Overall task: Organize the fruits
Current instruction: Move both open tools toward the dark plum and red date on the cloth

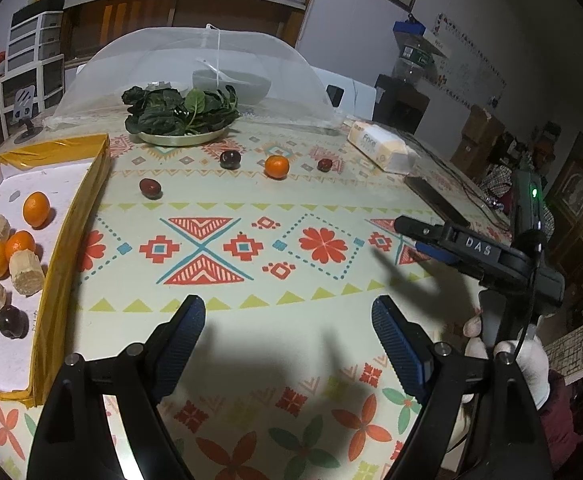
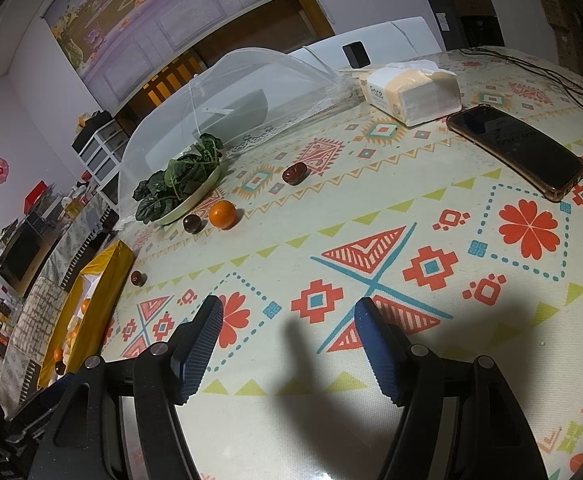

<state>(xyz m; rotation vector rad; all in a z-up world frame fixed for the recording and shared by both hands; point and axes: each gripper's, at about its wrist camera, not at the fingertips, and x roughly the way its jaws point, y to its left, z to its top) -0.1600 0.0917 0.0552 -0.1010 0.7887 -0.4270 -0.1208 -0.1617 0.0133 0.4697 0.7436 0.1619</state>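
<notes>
A yellow-rimmed tray [image 1: 71, 216] at the left holds several oranges [image 1: 36, 209], pale cut chunks [image 1: 27, 272] and a dark plum [image 1: 11, 321]. Loose on the patterned table lie an orange [image 1: 276, 166], and three dark plums [image 1: 150, 187] [image 1: 230, 159] [image 1: 324, 165]. My left gripper [image 1: 287, 320] is open and empty over the table, right of the tray. My right gripper [image 2: 287, 320] is open and empty; it also shows at the right of the left wrist view [image 1: 415, 236]. The right wrist view shows the orange [image 2: 222, 214], the plums [image 2: 294, 173] [image 2: 192, 223] [image 2: 136, 278] and the tray [image 2: 103, 292].
A plate of spinach [image 1: 179, 112] stands behind the loose fruit, with a mesh food cover [image 1: 195, 68] over a bowl beyond it. A tissue pack [image 1: 379, 146] and a dark phone [image 2: 515, 148] lie at the right. Cables run along the far right edge.
</notes>
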